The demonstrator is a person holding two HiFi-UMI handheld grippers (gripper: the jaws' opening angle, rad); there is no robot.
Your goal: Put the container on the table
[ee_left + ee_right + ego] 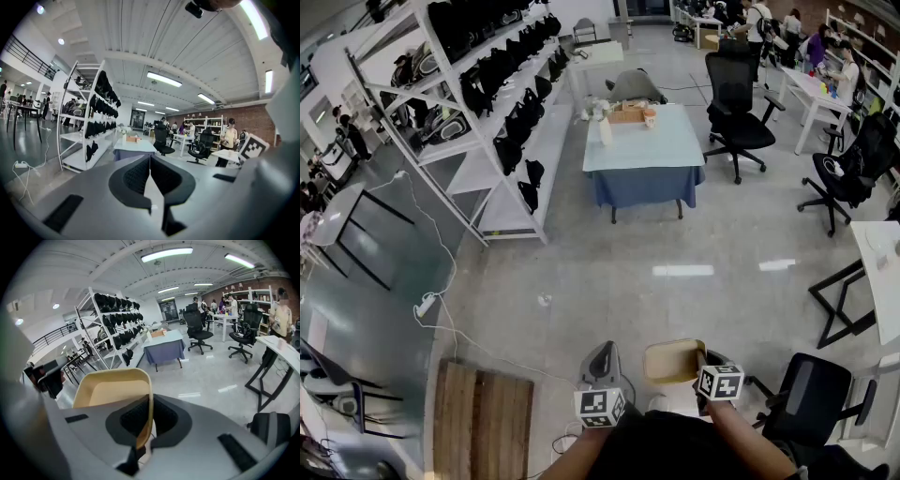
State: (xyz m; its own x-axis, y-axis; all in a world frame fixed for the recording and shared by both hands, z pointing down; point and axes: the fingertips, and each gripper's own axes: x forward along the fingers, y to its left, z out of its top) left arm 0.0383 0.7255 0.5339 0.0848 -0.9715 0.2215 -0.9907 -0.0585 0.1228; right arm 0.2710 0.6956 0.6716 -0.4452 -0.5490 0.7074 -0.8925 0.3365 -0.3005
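A shallow tan container (672, 362) hangs low in the head view, just in front of the person. My right gripper (702, 364) is shut on its right rim. In the right gripper view the container's thin wall (112, 391) runs between the pads of the right gripper (148, 420), with the open tray out to the left. My left gripper (604, 360) is beside it on the left, apart from it. Its jaws are shut together with nothing between them in the left gripper view (150, 174). The table with a blue cloth (647, 150) stands far ahead across the floor, also visible as the table (164, 344).
A tall white rack of black bags (502, 112) lines the left. A box and small items (626, 113) sit at the table's far end. Office chairs (739, 112) and white desks (881, 272) stand at the right. A wooden pallet (483, 412) and a power strip (426, 304) lie on the floor at the left.
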